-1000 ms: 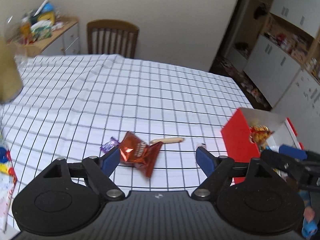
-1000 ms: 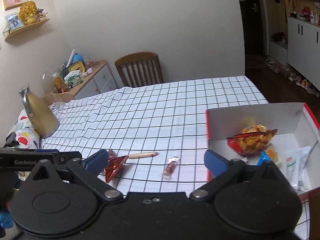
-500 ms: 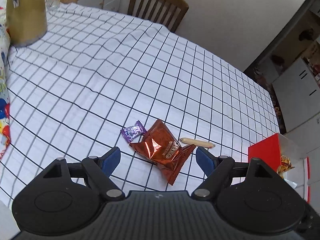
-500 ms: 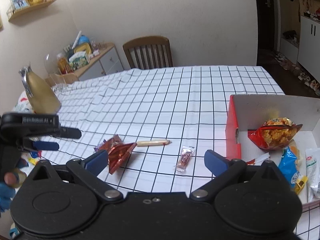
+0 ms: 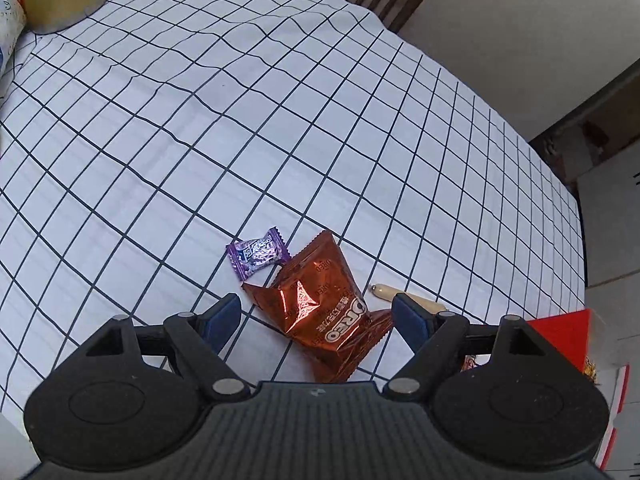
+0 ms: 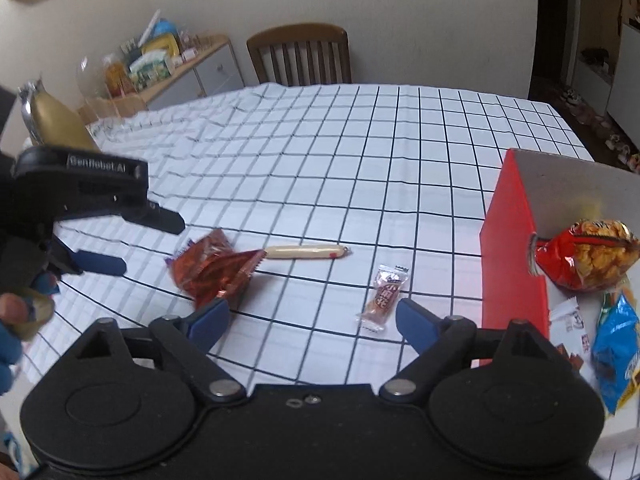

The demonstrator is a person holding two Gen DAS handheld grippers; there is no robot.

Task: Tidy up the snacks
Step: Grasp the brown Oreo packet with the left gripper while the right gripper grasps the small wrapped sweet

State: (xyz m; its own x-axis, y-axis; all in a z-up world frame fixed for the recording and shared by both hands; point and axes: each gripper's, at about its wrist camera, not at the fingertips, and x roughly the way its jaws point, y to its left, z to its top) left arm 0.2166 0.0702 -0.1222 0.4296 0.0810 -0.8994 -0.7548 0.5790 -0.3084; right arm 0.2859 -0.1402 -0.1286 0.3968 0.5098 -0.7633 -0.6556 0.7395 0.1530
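An orange-brown foil Oreo packet (image 5: 320, 308) lies on the checked tablecloth (image 5: 280, 120) between the fingers of my left gripper (image 5: 314, 314), which is open and pressing nothing. A purple wrapped candy (image 5: 258, 254) and a beige sausage stick (image 5: 384, 291) lie just beyond it. My right gripper (image 6: 312, 318) hangs over the cloth with its jaws closing. A small brown wrapped candy (image 6: 384, 296) lies ahead, just inside its right finger, untouched. The Oreo packet (image 6: 216, 268), the sausage stick (image 6: 306, 252) and the left gripper (image 6: 151, 245) show further left.
A red box (image 6: 512, 248) with white inside stands at the right, holding a red chips bag (image 6: 584, 256) and a blue packet (image 6: 616, 344). A gold kettle (image 6: 56, 124) stands at the far left, a wooden chair (image 6: 300, 56) behind the table, a cluttered sideboard (image 6: 168, 68) beyond.
Both grippers have come down toward the cloth. The left one has rolled and now straddles the Oreo packet. The right jaws have narrowed a little and the small candy is nearer.
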